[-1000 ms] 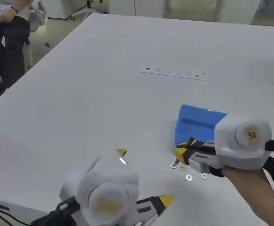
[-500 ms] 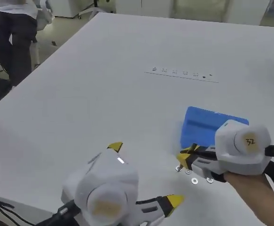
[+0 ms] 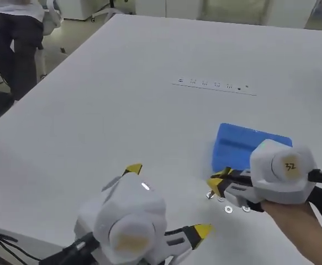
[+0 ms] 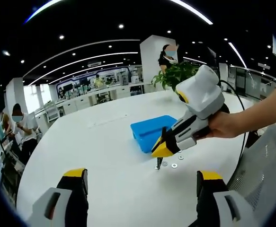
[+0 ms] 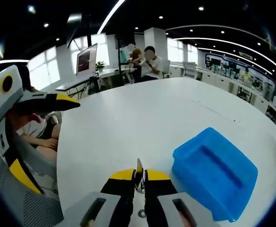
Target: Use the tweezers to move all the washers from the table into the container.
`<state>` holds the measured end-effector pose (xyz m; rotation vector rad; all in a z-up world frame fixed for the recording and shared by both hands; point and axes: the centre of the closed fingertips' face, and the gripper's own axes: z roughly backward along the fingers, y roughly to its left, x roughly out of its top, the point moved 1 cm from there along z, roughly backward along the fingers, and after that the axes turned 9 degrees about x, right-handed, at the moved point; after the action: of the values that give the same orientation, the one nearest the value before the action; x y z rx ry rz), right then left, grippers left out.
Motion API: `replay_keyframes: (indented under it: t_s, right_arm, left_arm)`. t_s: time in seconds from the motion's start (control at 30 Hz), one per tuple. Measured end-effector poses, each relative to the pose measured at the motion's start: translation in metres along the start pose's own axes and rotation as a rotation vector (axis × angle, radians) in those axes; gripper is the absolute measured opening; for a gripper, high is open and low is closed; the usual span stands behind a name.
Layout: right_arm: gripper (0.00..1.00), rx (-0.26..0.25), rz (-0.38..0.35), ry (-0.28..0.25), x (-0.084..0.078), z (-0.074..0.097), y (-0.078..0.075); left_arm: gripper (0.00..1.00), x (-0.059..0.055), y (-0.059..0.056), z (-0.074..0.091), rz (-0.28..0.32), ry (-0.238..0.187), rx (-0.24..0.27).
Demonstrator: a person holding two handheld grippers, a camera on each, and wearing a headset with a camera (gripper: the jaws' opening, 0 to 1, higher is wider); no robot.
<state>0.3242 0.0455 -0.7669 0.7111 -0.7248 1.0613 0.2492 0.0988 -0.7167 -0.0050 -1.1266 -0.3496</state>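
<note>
Right hand-held gripper (image 3: 215, 185) clenched on tweezers (image 5: 138, 171); left hand-held gripper (image 3: 167, 200) released, jaws wide.
In the head view the washers (image 3: 228, 209) lie on the white bench (image 3: 122, 99) at 6 o'clock of the blue container (image 3: 243, 144), under the tweezers. Bare bench spreads toward 10 and 12 o'clock. Its edge runs at 9 o'clock, with a person (image 3: 11, 33) beyond. Office desks (image 5: 88, 80) surround.

On the table (image 3: 122, 110), washers (image 3: 228, 209) lie just before the container (image 3: 243, 144).
</note>
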Motion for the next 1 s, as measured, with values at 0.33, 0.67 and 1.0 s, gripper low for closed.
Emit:
replay_keyframes:
  t_s: [0.33, 0.67, 1.0]
  right_arm:
    - [0.03, 0.006, 0.033, -0.064, 0.032, 0.023, 0.004]
    - [0.03, -0.057, 0.084, -0.148, 0.068, 0.046, -0.012]
    - [0.04, -0.179, 0.017, -0.199, 0.076, 0.044, -0.053]
  left_arm:
    - [0.98, -0.004, 0.002, -0.001, 0.004, 0.020, 0.005]
    - [0.99, -0.007, 0.002, -0.002, -0.006, 0.030, 0.011]
    - [0.99, -0.008, 0.004, -0.003, 0.002, 0.038, 0.018]
